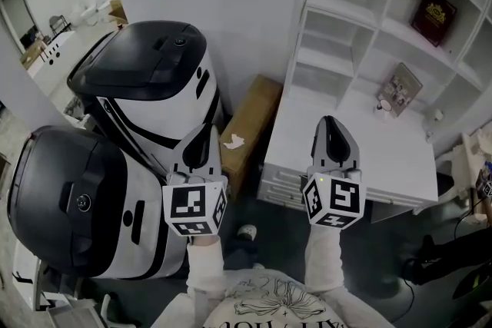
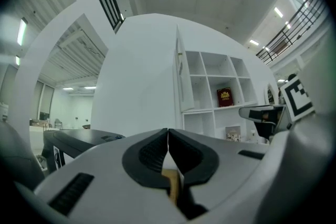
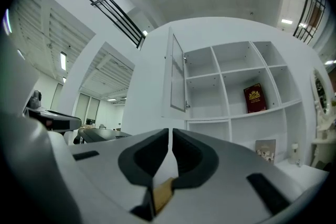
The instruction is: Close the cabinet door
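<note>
Left tool (image 1: 204,136) and right tool (image 1: 330,125) are pressing shut, empty; cardboard box (image 1: 250,123) is lying between them at 12 o'clock; cabinet door (image 3: 177,73) is hanging open; red book (image 1: 433,14) is occupying a compartment.

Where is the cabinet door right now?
In the right gripper view the cabinet door stands open at the left edge of the white shelf unit, up and left of the red book.
</note>
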{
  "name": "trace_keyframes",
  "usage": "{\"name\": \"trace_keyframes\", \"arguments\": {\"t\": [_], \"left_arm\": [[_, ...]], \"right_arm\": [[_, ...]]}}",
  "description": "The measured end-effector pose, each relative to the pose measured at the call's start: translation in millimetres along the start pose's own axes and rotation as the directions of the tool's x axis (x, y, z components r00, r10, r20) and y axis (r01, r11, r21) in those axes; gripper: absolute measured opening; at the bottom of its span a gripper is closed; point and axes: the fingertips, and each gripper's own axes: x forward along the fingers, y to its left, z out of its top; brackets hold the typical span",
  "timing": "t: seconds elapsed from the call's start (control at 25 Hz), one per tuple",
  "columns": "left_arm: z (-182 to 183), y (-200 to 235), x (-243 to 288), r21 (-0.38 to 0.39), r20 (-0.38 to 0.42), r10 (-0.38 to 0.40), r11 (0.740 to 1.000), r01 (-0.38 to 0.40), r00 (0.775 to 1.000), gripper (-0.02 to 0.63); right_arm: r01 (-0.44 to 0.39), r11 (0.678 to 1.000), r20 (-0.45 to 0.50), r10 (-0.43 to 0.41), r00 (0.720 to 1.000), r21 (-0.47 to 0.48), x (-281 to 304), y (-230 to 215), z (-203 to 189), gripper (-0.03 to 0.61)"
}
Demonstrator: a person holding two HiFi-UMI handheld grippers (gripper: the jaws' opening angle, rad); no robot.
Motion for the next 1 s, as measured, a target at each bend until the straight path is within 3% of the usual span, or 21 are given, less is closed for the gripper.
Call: {"name": "trace_keyframes", "arguments": {"t": [0.48, 1.0], "left_arm": [[3, 50, 73, 0.001, 0.013, -0.002, 1.000, 0.002, 1.000, 0.005], [-2, 87, 116, -0.005, 0.018, 0.007, 1.000, -0.007, 1.000, 0.005]], "right_arm": [[-0.016, 1.000, 0.033, 0.016, 0.999, -0.009, 92, 19, 11, 0.043], [-0.018, 0.999, 0.063, 0.020, 0.998, -0.040, 151, 31, 17, 0.083]]}}
